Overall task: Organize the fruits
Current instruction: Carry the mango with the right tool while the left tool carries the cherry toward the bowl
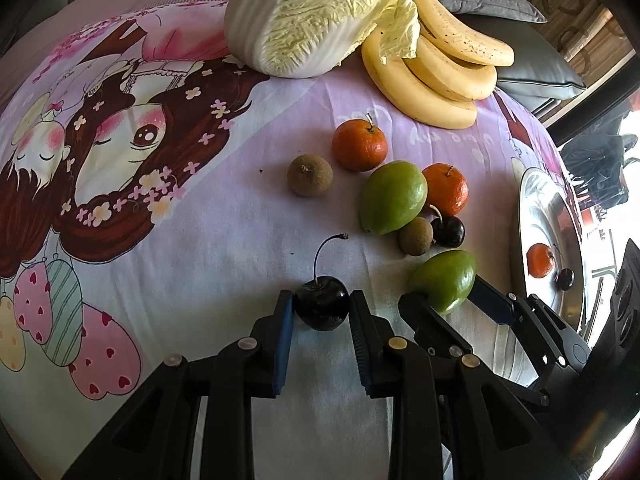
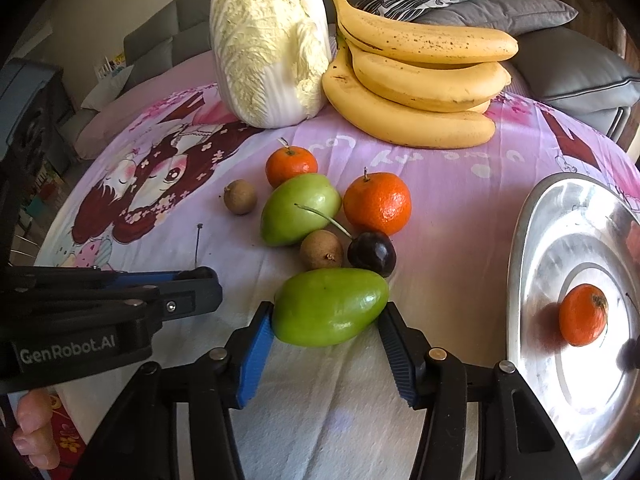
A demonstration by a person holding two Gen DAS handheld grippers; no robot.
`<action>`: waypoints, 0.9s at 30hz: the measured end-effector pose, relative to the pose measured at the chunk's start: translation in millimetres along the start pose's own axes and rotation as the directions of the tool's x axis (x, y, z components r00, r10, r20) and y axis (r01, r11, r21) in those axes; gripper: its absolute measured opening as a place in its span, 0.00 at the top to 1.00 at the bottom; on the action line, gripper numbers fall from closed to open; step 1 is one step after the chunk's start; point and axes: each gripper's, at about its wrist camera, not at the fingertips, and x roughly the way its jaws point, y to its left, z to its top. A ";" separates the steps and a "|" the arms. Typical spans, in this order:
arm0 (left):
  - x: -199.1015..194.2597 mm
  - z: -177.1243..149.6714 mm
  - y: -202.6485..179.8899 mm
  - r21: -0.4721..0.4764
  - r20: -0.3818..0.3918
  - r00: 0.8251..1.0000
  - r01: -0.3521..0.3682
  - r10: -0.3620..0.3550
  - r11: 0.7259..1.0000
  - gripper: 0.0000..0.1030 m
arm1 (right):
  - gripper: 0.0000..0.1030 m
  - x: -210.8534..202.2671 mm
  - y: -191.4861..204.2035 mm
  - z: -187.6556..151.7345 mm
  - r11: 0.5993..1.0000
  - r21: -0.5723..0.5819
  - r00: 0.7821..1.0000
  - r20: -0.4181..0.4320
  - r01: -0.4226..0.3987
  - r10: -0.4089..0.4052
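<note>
My left gripper (image 1: 322,300) is shut on a dark cherry (image 1: 322,308) that rests on the printed cloth (image 1: 200,248), its stem pointing up. Just to its right, my right gripper (image 2: 326,316) is shut on a green mango-shaped fruit (image 2: 332,306), blue pads pressing both ends; the same fruit (image 1: 446,280) also shows in the left wrist view. A steel plate (image 2: 560,216) at the right holds a tangerine (image 2: 582,314) and a cherry (image 1: 565,279). Beyond the held fruit lie another green fruit (image 2: 300,208), two tangerines (image 2: 377,204), two brown longans (image 2: 321,250) and a cherry (image 2: 371,254).
A napa cabbage (image 2: 268,44) and a bunch of bananas (image 2: 416,80) lie at the far edge of the cloth. Grey cushions (image 2: 580,76) sit behind them. A person's fingers (image 2: 32,420) hold the left tool at the lower left.
</note>
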 end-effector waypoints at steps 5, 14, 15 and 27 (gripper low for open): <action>-1.9 0.2 -3.1 0.008 0.006 1.000 0.002 -0.002 1.000 0.72 | 0.45 -4.8 -0.2 0.1 1.000 0.008 1.000 0.010 -0.012 0.012; -7.8 0.1 -3.7 0.013 0.026 1.000 -0.006 0.006 1.000 0.72 | 0.45 -16.7 -0.6 0.4 1.000 0.013 0.999 0.037 -0.019 0.018; -8.3 -0.5 -4.4 0.016 0.027 1.000 -0.008 0.008 1.000 0.72 | 0.45 -18.4 -1.0 0.6 1.000 0.014 0.999 0.041 -0.019 0.019; -19.5 4.0 -18.8 0.039 0.083 0.996 -0.031 0.028 0.999 0.72 | 0.45 -38.5 -16.7 2.3 0.998 0.062 0.997 0.078 -0.026 0.021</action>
